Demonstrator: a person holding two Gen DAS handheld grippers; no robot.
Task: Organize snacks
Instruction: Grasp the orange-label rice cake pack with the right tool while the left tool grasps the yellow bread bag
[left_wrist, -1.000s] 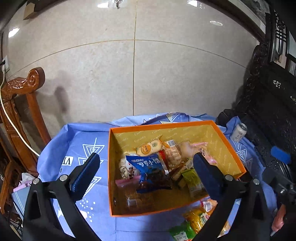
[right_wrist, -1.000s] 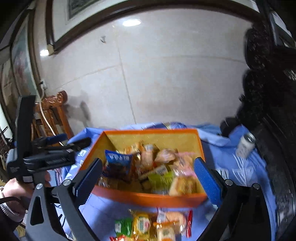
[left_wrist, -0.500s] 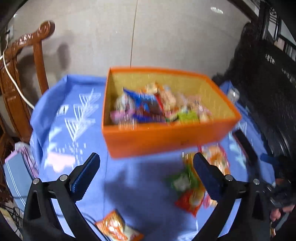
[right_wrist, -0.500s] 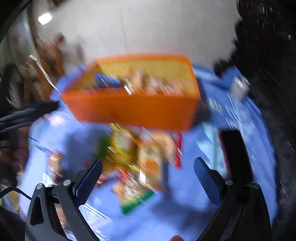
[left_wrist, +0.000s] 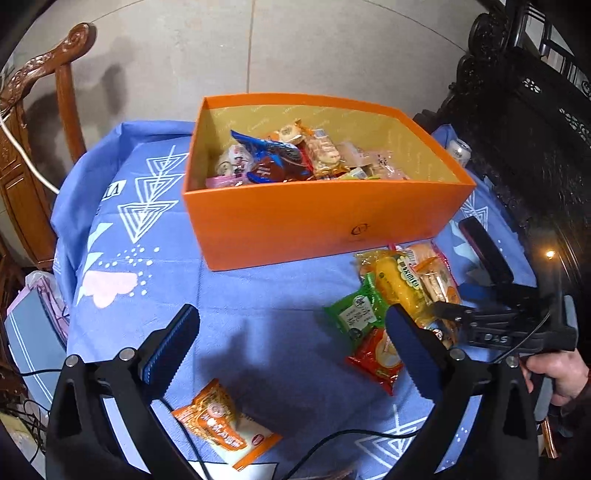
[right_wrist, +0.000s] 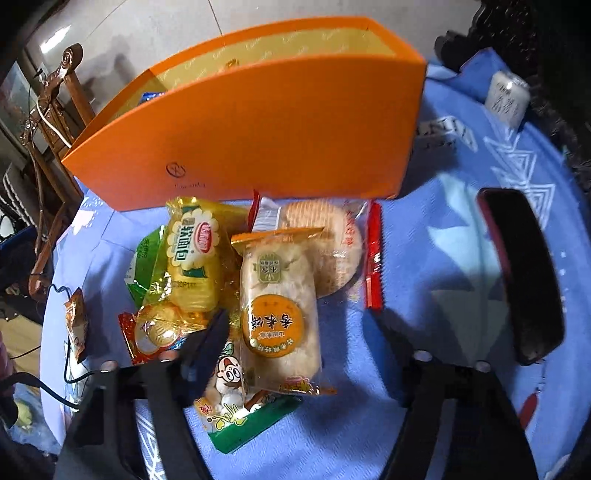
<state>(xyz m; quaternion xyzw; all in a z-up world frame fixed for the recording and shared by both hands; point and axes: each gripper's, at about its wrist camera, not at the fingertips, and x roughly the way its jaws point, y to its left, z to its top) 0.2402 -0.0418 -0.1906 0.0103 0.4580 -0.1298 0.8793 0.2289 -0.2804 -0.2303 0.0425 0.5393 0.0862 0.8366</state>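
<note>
An orange box (left_wrist: 321, 214) holding several snack packets stands on the blue cloth. In front of it lies a loose pile: a yellow bread packet (right_wrist: 192, 258), a green packet (left_wrist: 354, 314), a red packet (left_wrist: 376, 354), round crackers (right_wrist: 332, 251) and a rice-cracker packet with an orange round label (right_wrist: 277, 314). My right gripper (right_wrist: 295, 332) is low over the pile. Its jaws are closing with the rice-cracker packet between them, and I see no pad pressing on it. My left gripper (left_wrist: 291, 343) stands open over bare cloth, above an orange-and-white packet (left_wrist: 221, 424).
A black oblong case (right_wrist: 521, 273) lies right of the pile. A drink can (left_wrist: 458, 151) stands behind the box's right corner, beside dark carved furniture (left_wrist: 535, 129). A wooden chair (left_wrist: 37, 110) is at the left. A hand (left_wrist: 554, 373) holds the right gripper.
Both grippers dropped from above the box to the cloth in front of it. The right jaws narrowed from wide open around the rice-cracker packet. The left jaws stayed wide.
</note>
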